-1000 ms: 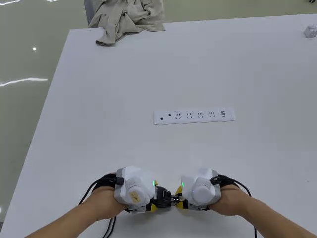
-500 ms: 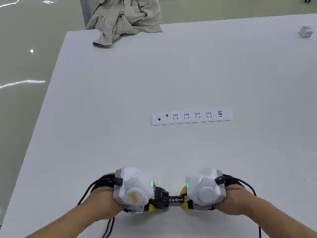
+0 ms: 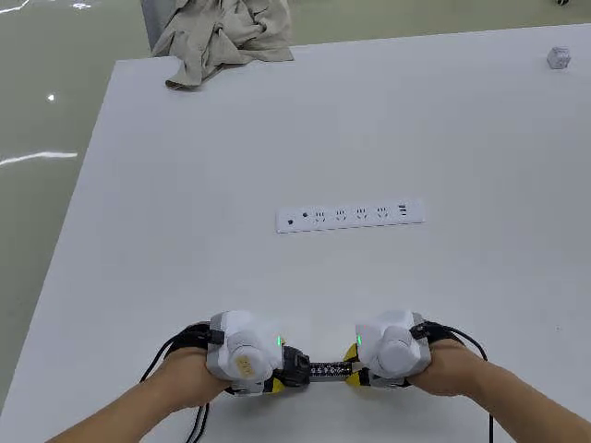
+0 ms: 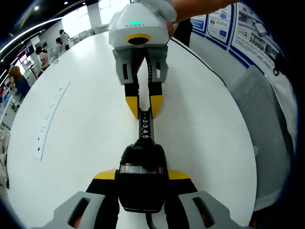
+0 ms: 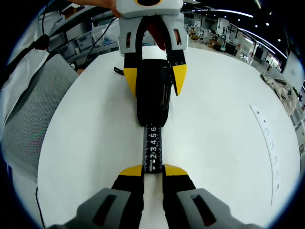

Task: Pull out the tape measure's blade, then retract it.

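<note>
In the head view, at the near edge of the table (image 3: 185, 231), the left gripper (image 3: 288, 373) clamps the tape measure case (image 3: 295, 367) and the right gripper (image 3: 354, 374) pinches the blade (image 3: 328, 371). The left gripper view shows only a short length of blade out. Judging by the right gripper view, the pull-out is barely begun; next, the pinch should draw farther right.

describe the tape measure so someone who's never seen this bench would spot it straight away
On the big white table, look to the near edge, where two white grippers face each other. The tape measure is the black case clamped in the yellow-tipped jaws of the left gripper, its numbered blade running across to the right gripper. The white power strip and crumpled cloth lie farther off.
</note>
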Tool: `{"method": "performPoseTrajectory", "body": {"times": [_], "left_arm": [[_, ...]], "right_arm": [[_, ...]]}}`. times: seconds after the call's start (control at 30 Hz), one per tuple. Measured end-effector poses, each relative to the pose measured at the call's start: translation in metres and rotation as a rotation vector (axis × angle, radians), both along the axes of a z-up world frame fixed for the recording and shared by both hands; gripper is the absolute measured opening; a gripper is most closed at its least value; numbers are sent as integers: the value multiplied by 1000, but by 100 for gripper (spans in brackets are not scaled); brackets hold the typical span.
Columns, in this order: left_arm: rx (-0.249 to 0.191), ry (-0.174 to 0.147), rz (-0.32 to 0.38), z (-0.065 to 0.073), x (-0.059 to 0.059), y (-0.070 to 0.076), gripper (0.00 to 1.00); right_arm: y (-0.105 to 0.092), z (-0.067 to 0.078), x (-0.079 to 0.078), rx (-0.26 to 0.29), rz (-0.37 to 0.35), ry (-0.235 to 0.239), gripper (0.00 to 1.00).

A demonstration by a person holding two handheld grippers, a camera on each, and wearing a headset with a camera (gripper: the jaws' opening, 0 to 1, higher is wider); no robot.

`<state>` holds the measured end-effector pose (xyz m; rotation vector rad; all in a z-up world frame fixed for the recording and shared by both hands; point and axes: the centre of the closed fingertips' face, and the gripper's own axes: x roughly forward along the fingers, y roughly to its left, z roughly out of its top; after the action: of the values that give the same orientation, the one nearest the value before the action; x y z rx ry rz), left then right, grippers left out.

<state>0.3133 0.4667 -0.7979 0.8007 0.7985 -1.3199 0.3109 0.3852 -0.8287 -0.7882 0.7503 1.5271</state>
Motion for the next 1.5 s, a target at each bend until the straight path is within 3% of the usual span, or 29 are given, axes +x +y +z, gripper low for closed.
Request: {"method": "performPoseTrajectory", "body": {"times": [1.5], "left_arm": [[21,6,-7,0,-1,0,33]], "right_arm": [[-60,3,4,-30,-58,19,12]]}}
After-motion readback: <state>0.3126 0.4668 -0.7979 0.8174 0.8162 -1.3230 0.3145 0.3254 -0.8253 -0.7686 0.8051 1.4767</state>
